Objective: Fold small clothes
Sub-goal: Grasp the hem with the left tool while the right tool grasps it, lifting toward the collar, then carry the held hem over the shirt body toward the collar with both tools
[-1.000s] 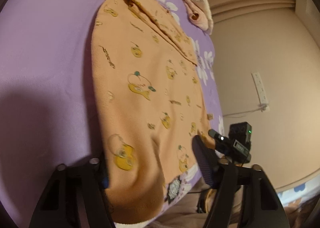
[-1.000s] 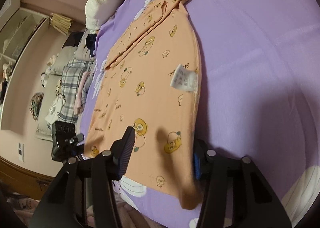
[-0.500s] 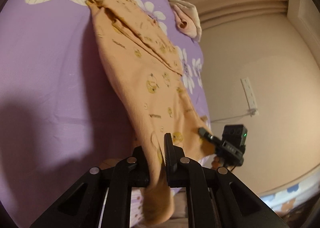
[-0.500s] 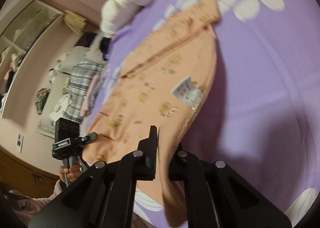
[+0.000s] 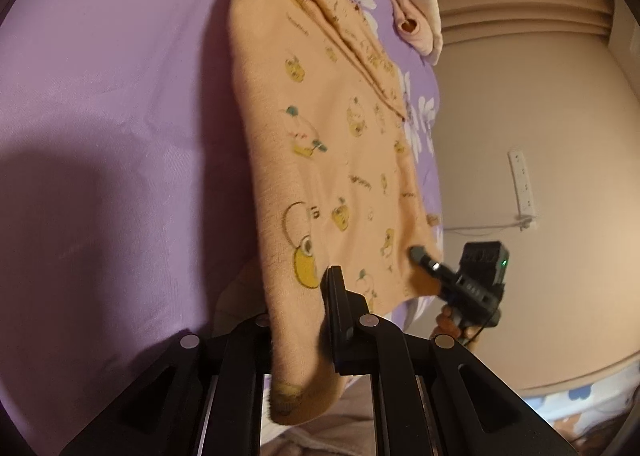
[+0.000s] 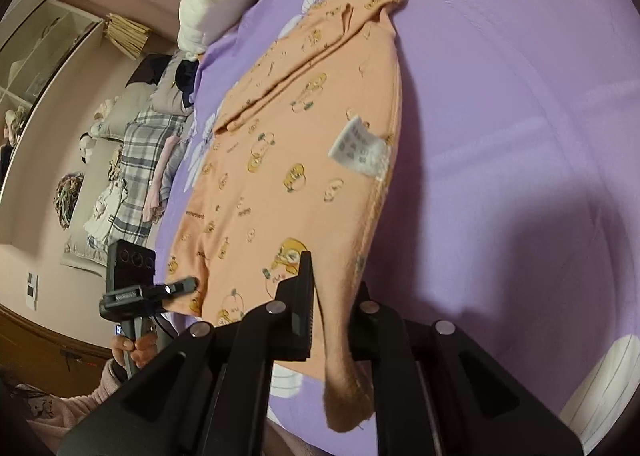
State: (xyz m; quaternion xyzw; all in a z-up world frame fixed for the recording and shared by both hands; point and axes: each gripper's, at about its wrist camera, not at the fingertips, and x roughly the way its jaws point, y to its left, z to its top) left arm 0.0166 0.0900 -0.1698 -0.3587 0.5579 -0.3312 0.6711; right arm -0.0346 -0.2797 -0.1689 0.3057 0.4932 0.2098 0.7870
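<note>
Both grippers, left [image 5: 300, 320] and right [image 6: 332, 308], pinched the orange garment's [image 5: 340, 159] near hem, apparently just past the bed's [image 5: 120, 95] near edge; bare purple sheet lay beside it.

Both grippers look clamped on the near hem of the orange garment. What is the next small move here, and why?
Probably lift both corners and carry the hem toward the far end. The left gripper and right gripper each pinch a near corner of the orange garment, whose hem already hangs off the purple sheet. The rest lies flat with a sleeve folded across, ready for folding in half.
</note>
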